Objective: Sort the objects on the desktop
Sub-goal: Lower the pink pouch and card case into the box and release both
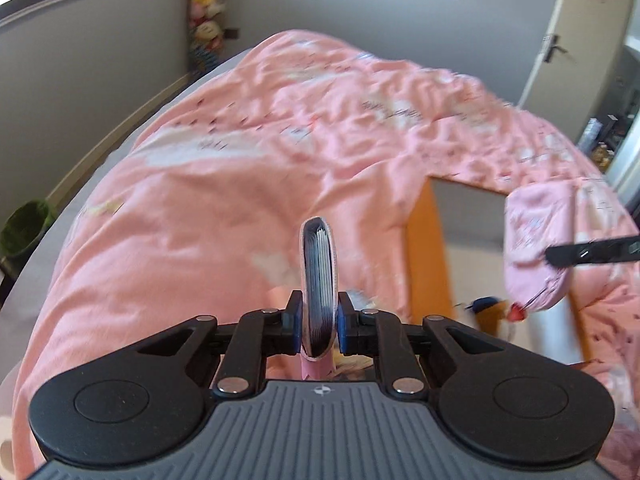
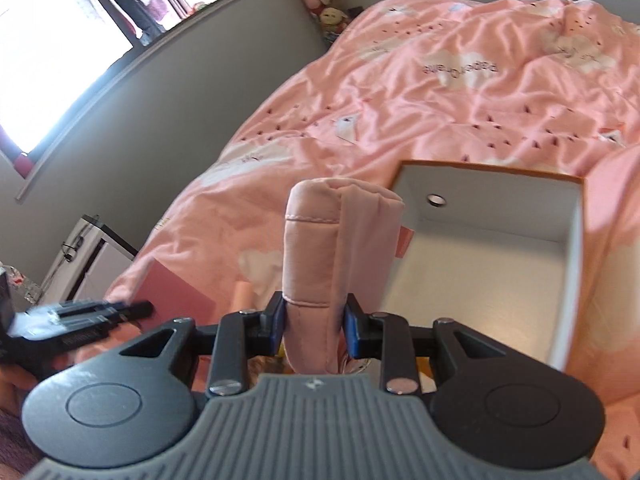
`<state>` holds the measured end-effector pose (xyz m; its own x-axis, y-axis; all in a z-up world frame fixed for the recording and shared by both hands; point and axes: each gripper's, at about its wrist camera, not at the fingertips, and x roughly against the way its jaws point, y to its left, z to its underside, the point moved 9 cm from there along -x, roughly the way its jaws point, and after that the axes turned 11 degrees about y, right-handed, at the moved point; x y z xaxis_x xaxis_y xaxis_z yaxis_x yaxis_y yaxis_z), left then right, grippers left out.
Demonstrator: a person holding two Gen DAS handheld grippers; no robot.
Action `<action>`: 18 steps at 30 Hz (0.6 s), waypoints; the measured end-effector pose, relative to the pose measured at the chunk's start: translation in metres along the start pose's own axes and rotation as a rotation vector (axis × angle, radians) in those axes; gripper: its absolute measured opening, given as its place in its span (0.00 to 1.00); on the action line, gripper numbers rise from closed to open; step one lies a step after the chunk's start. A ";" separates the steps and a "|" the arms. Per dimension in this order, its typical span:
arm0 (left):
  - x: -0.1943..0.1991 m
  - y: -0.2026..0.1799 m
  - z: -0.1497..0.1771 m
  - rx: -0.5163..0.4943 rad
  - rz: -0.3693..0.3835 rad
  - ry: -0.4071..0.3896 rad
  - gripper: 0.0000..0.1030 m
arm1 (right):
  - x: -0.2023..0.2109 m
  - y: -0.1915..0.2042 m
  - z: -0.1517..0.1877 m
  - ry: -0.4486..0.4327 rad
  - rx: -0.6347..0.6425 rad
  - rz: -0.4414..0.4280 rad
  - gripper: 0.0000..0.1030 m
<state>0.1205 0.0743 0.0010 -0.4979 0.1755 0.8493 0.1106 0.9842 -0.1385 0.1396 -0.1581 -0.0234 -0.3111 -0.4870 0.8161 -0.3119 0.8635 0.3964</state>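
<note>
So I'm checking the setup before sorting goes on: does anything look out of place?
The open box stands on a rumpled pink quilt, not a desk, and holds nothing in its visible part. Both items are gripped: left gripper holds a card holder, right gripper a pink pouch.

Bright window (image 2: 60, 52) daylight, fisheye-bent edges, slight motion blur.

Dark pink-edged card wallet (image 1: 318, 288) upright, pink fabric pouch (image 2: 320, 264) upright, orange box (image 2: 500, 248) open
</note>
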 end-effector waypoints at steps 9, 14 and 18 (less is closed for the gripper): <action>-0.008 -0.118 -0.013 -0.266 0.324 0.067 0.18 | 0.010 -0.064 0.037 0.119 -0.086 0.153 0.31; -0.048 -0.165 -0.002 -0.352 0.419 0.234 0.18 | -0.001 -0.078 0.054 0.195 -0.107 0.152 0.31; -0.078 -0.183 0.005 -0.386 0.448 0.351 0.18 | -0.003 -0.083 0.062 0.234 -0.114 0.135 0.31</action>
<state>0.1345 -0.1195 -0.0425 -0.0314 0.4807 0.8763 0.5715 0.7280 -0.3788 0.1112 -0.2367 -0.0848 -0.1232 -0.3350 0.9341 -0.1749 0.9339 0.3118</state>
